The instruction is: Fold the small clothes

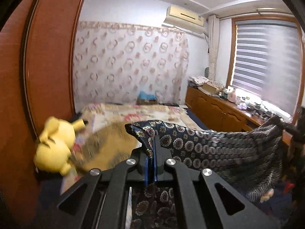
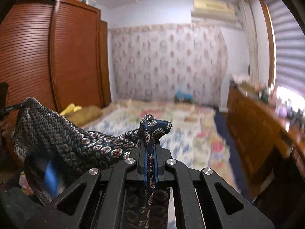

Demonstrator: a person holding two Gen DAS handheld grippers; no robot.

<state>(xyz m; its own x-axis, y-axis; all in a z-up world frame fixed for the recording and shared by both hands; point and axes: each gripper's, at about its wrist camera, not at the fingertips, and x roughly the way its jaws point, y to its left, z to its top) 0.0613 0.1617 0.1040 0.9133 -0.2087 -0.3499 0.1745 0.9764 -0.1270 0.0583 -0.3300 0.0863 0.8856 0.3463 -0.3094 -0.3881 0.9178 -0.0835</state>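
Note:
A dark blue cloth (image 1: 219,145) with a round medallion print hangs stretched in the air between both grippers, above the bed. My left gripper (image 1: 151,147) is shut on one corner of it, which sticks up past the fingertips. From there the cloth runs right to the other gripper (image 1: 289,127) at the frame's edge. In the right wrist view, my right gripper (image 2: 150,147) is shut on the opposite corner of the cloth (image 2: 76,141). It sags to the left toward the left gripper (image 2: 7,108). Part of the cloth hangs below each gripper.
The bed (image 2: 171,126) with a flowered cover lies below and ahead. A yellow plush toy (image 1: 57,145) lies by the brown wardrobe (image 1: 49,57) on the left. A wooden sideboard (image 1: 219,108) crowded with small items runs under the window (image 1: 266,64) on the right.

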